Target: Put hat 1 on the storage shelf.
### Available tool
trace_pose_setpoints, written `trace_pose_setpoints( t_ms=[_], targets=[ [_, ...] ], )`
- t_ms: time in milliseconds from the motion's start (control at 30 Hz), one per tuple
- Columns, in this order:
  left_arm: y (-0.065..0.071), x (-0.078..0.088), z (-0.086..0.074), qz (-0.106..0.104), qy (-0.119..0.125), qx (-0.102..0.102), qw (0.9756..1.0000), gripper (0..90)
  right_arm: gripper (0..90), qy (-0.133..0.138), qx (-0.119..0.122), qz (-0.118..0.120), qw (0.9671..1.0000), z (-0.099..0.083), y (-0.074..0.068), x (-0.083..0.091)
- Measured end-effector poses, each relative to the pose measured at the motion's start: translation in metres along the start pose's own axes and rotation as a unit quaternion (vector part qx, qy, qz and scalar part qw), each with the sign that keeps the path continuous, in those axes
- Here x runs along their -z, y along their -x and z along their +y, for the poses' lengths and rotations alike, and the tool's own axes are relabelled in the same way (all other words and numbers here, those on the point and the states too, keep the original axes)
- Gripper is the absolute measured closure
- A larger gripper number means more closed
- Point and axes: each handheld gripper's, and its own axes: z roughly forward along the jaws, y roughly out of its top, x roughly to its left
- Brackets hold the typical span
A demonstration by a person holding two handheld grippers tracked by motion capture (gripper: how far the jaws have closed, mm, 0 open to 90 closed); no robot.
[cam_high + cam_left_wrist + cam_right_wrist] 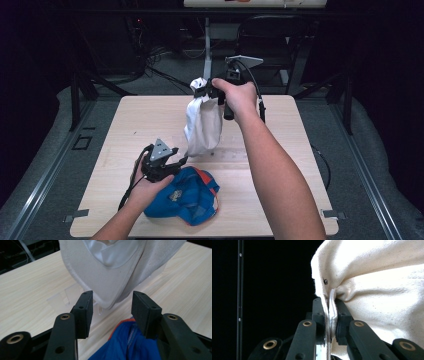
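Pale wooden table (pixel 150 115) on grey floor (pixel 45 165); black chair (pixel 272 35) behind, dark room

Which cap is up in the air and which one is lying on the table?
The white cap hangs in the air, pinched by the right gripper. The blue cap lies on the table, beside the open left gripper.

Lit table, dark surroundings, overexposed glare up close.

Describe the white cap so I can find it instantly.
Start at the light wooden table. Above its far middle, the right hand-held gripper holds up an off-white cloth cap, hanging brim down. Its neighbour, a blue cloth cap, lies flat at the near edge.
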Motion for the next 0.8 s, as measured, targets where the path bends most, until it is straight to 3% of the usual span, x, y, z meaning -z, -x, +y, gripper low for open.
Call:
trace_pose_setpoints(
  t_ms=[167, 200, 267, 433, 533, 567, 800],
  targets=[
    [0.003, -0.008, 0.002, 0.003, -0.01, 0.006, 0.9999, 65.1, 81.2, -0.002, 0.004, 0.002, 1.0, -0.002, 0.0, 0.0],
    [0.003, -0.01, 0.002, 0.001, -0.016, 0.009, 0.9998, 73.0, 81.2, -0.004, 0.004, 0.002, 1.0, -0.003, -0.001, -0.001],
    [0.003, -0.012, 0.003, 0.003, -0.014, 0.005, 0.9999, 79.0, 81.2, -0.006, 0.007, 0.003, 0.9999, -0.004, -0.002, -0.001],
    [0.002, -0.012, 0.002, 0.004, -0.016, -0.003, 0.9999, 81.8, 81.2, -0.008, 0.01, 0.005, 0.9999, -0.006, -0.003, -0.001],
    [-0.002, -0.011, 0.001, 0.001, -0.003, 0.006, 1.0, 82.9, 81.2, -0.008, 0.013, 0.013, 0.9998, -0.008, -0.004, -0.002],
    [-0.006, -0.011, -0.002, -0.004, 0.007, 0.017, 0.9998, 83.2, 81.2, -0.009, 0.014, 0.015, 0.9998, -0.009, -0.004, -0.002],
    [-0.012, -0.013, -0.014, -0.026, 0.02, 0.037, 0.9988, 83.5, 81.2, -0.027, 0.022, 0.005, 0.9994, -0.012, -0.003, -0.009]
  ],
)
